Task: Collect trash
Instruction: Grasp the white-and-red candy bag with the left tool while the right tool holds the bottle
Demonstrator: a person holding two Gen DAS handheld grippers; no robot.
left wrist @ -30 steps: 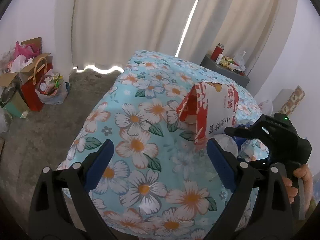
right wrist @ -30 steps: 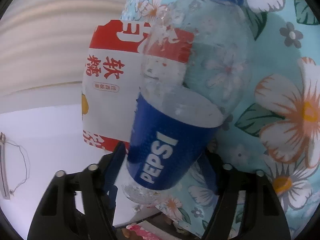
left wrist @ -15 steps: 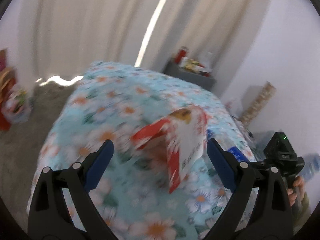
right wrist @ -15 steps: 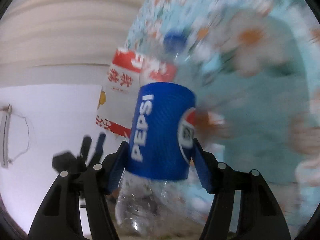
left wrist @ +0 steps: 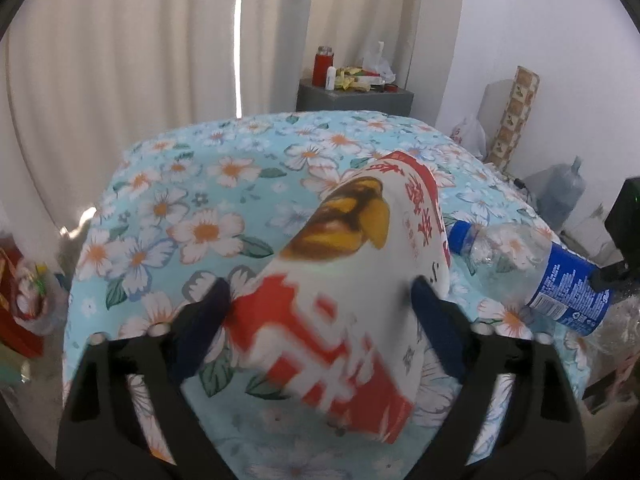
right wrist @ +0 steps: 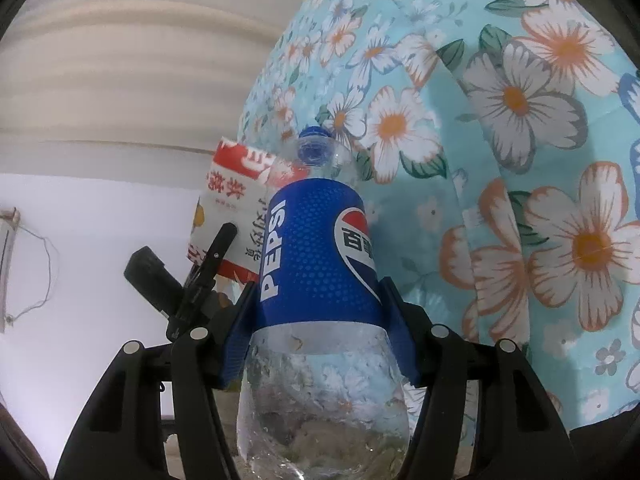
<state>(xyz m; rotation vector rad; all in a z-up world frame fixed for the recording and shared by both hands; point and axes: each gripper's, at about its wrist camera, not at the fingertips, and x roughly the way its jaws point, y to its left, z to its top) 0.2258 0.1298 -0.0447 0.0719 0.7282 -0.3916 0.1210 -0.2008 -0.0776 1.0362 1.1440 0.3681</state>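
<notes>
The right gripper (right wrist: 318, 322) pinches a Pepsi bottle (right wrist: 318, 256): both blue pads press the lower edge of its blue label, one on each side. The bottle points straight ahead of the claw, blue cap (right wrist: 315, 142) farthest out, clear base sticking back between the arms toward the camera. Ahead and to the right of the claw spreads the flowered cloth (right wrist: 520, 128). Ahead-left, just behind the bottle's shoulder, stands the carton (right wrist: 228, 200), with the other gripper's black finger laid against its near face.

The left gripper (left wrist: 320, 312) has its jaws spread wide around the carton (left wrist: 352, 272), a white box with red print and a yellow-brown picture. The carton fills the gap between the blue pads; the left pad meets its red lower corner, the right pad sits at its white side, though whether either truly presses in cannot be told through the blur. Its far end leans away from the claw over the cloth (left wrist: 180, 216). To the right of the claw the bottle (left wrist: 536, 268) lies slanted, cap toward the carton. Far ahead, past the cloth, a grey cabinet (left wrist: 352, 98) carries a red flask (left wrist: 322, 65) and small clutter before the curtains (left wrist: 140, 52).
</notes>
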